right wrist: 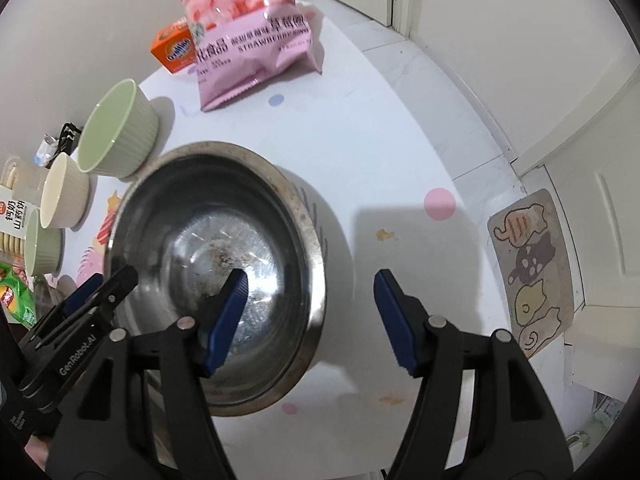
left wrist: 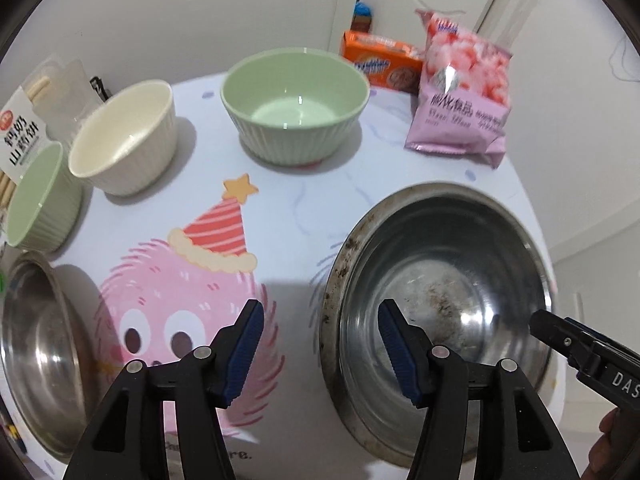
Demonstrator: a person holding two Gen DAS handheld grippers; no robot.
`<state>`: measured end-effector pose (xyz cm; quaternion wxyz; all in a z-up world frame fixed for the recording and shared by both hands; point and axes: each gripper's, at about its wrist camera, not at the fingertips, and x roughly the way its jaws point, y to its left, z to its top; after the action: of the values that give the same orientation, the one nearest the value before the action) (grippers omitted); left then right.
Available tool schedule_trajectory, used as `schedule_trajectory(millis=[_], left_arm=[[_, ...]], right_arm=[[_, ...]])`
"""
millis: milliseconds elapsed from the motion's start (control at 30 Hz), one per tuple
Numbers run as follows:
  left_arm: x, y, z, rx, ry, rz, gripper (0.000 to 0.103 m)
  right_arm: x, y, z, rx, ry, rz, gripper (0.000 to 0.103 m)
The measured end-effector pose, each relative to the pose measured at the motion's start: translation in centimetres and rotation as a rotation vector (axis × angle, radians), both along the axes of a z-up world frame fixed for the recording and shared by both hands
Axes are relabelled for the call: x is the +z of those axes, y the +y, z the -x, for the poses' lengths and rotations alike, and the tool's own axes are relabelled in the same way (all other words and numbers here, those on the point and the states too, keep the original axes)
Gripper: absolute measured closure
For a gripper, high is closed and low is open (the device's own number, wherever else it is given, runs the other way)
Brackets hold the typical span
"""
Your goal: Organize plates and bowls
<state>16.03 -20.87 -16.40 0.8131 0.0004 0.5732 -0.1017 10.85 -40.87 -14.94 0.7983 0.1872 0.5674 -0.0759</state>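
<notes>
Through the left wrist we see a white bench (left wrist: pixel 304 216) printed with a pink party-hat monster, white walls and a door behind. Our left gripper (left wrist: pixel 320 354) gapes empty astride the near-left rim of the steel bowl (left wrist: pixel 440 280); the right gripper (left wrist: pixel 560 340) reads "DAS".

Through the right wrist, our right gripper (right wrist: pixel 308 320) gapes empty astride the bowl's right rim; the pink bag (right wrist: pixel 248 40) reads "STRAWBERRY".

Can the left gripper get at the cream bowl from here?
Probably yes. The left gripper is open and holds nothing, and the printed tablecloth between it and the cream bowl is bare. The small green bowl sits close beside it, so a grip on that side looks tight.
</notes>
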Motion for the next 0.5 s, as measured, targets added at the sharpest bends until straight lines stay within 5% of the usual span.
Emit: schedule_trajectory(millis=[267,500], left_arm=[[4.7,1.7,1.9,-0.048,-0.088,0.0,0.035],[8.3,7.6,4.9,0.036,-0.123,0.017,0.03]], right_arm=[[3.6,2.4,0.9,0.043,-0.073,-0.004,0.028],[5.7,8.3,2.1,0.179,-0.052,-0.023,0.021]])
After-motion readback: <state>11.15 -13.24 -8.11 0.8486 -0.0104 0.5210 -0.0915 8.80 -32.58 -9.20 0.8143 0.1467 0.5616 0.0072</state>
